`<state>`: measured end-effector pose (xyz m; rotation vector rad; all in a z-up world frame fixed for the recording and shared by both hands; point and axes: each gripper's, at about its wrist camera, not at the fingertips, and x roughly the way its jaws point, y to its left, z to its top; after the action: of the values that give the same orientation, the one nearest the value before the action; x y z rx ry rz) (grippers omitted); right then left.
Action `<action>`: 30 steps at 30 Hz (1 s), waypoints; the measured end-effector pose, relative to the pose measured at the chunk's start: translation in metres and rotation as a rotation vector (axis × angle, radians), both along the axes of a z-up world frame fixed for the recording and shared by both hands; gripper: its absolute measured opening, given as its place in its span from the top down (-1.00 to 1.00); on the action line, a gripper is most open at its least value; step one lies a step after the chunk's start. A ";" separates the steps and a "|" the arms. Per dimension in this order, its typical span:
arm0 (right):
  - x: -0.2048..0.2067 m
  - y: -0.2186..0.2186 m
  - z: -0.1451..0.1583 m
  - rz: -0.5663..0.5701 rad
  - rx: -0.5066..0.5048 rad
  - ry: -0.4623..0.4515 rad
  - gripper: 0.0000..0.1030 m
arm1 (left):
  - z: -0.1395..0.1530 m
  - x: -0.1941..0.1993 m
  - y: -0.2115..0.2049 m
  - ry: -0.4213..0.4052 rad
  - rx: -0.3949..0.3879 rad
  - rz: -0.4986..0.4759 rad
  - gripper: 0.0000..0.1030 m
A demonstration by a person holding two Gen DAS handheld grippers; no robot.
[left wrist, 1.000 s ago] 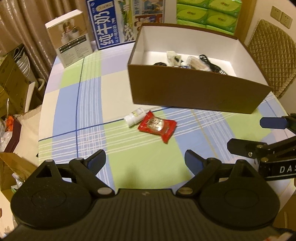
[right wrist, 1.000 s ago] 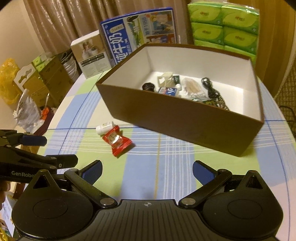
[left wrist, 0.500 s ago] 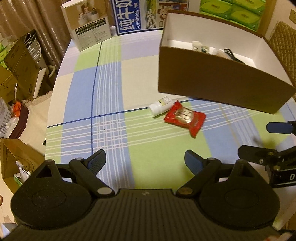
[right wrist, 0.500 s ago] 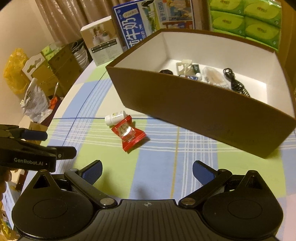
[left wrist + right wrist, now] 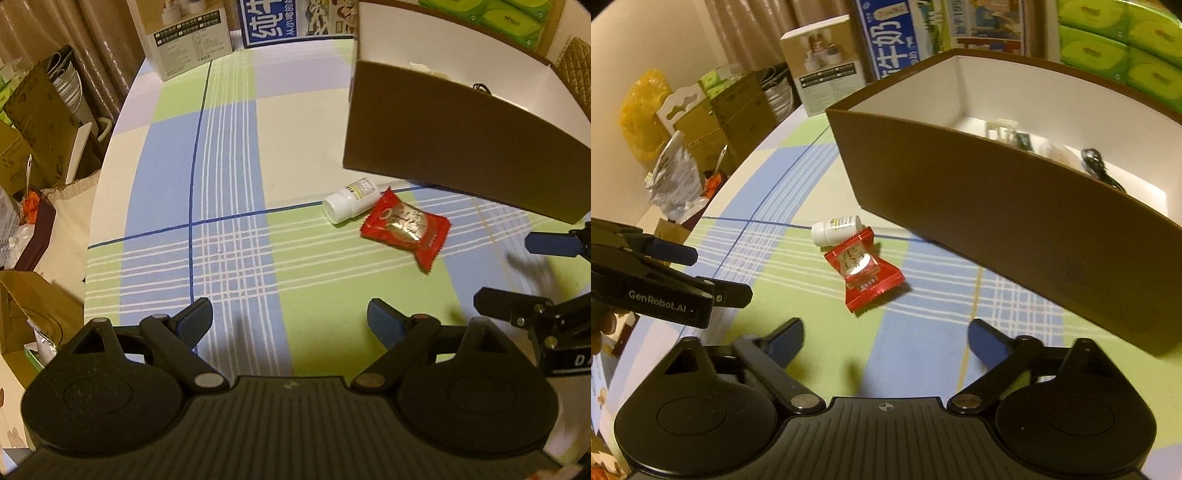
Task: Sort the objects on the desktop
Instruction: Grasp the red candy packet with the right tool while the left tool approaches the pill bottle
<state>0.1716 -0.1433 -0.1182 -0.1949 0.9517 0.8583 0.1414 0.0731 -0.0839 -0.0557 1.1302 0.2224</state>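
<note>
You are on the approach: the red snack packet (image 5: pixel 866 271) and the small white bottle (image 5: pixel 836 229) lie touching on the checked tablecloth (image 5: pixel 229 184), just beside the brown box (image 5: pixel 997 206) — neither is picked up yet. Your left gripper (image 5: pixel 290 323) is spread and empty; your right gripper (image 5: pixel 886 338) is closing with nothing between its jaws. Bring one gripper down over the packet, then pinch — and mind the bottle, which would likely roll.

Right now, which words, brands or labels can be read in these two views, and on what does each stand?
"GenRobot.AI": side of the left gripper.
"D": cut-off white lettering on the right gripper.
"纯牛奶": blue milk carton, partly cropped.
Unreadable: white bottle label, red snack packet print, white product box text, green tissue packs.
</note>
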 end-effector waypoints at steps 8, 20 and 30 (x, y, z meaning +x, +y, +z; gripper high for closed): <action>0.007 0.023 -0.012 0.092 -0.011 -0.052 -0.39 | -0.015 0.007 0.011 0.018 -0.012 0.006 -0.71; 0.014 0.057 -0.028 0.247 -0.078 -0.175 -0.08 | -0.028 0.023 0.031 0.042 -0.006 0.025 -0.66; 0.013 0.044 -0.032 0.203 -0.137 -0.165 0.19 | -0.028 0.033 0.023 0.023 -0.031 -0.007 -0.65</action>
<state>0.1847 -0.0997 -0.1500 -0.4799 0.8456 0.9474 0.1745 0.0956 -0.1121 -0.0764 1.1568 0.1998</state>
